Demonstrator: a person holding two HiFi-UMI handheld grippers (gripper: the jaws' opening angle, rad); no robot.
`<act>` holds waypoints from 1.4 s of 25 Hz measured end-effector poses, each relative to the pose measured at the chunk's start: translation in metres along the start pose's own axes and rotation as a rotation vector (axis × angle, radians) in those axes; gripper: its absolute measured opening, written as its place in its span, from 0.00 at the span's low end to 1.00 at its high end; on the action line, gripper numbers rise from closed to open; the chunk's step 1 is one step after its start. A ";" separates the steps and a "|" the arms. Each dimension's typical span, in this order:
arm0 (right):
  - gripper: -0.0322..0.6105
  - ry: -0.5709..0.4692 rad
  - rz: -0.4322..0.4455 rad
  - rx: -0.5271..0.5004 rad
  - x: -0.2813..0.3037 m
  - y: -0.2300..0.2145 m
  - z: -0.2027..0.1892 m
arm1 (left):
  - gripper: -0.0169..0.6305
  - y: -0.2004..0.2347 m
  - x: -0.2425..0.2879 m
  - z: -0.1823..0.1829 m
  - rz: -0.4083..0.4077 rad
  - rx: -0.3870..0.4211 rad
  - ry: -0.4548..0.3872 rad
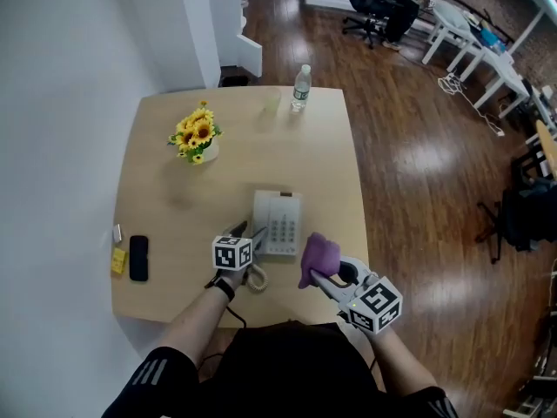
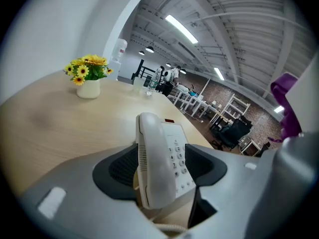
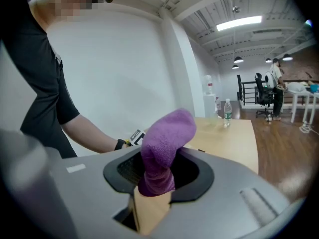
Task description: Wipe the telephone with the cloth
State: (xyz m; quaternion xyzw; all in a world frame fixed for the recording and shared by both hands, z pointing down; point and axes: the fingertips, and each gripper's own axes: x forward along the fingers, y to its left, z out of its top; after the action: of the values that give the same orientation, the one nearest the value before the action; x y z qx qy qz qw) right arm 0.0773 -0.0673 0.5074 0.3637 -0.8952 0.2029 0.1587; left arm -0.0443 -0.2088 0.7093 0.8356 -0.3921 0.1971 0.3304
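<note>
A white desk telephone [image 1: 278, 220] lies on the wooden table [image 1: 174, 198], handset on its left side. My left gripper [image 1: 258, 239] is at the phone's near left corner. In the left gripper view the telephone [image 2: 162, 158] sits between the two dark pads [image 2: 117, 171], which close on its sides. My right gripper [image 1: 324, 273] hovers just right of the phone's near end, shut on a bunched purple cloth [image 1: 318, 253]. In the right gripper view the cloth [image 3: 164, 143] stands up out of the right gripper [image 3: 157, 176].
Sunflowers in a white pot [image 1: 197, 138] stand at the back left, a water bottle [image 1: 301, 86] at the far edge. A black smartphone [image 1: 138, 257] and a yellow item [image 1: 118, 262] lie near the left edge. The phone's coiled cord [image 1: 256, 279] trails toward me.
</note>
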 end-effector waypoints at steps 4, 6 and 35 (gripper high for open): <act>0.27 -0.023 0.004 0.067 0.001 0.007 -0.003 | 0.47 -0.022 -0.043 -0.004 -0.098 0.058 -0.018; 0.27 -0.030 0.002 0.087 0.000 0.011 -0.006 | 0.47 -0.031 -0.066 -0.004 -0.116 0.097 -0.047; 0.27 -0.061 0.144 0.163 -0.148 0.084 -0.122 | 0.46 -0.255 -0.240 -0.085 -0.180 0.053 -0.289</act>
State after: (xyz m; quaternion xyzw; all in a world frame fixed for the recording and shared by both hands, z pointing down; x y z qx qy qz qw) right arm 0.1351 0.1331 0.5286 0.3163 -0.9039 0.2748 0.0864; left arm 0.0024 0.0989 0.5264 0.8954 -0.3538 0.0550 0.2648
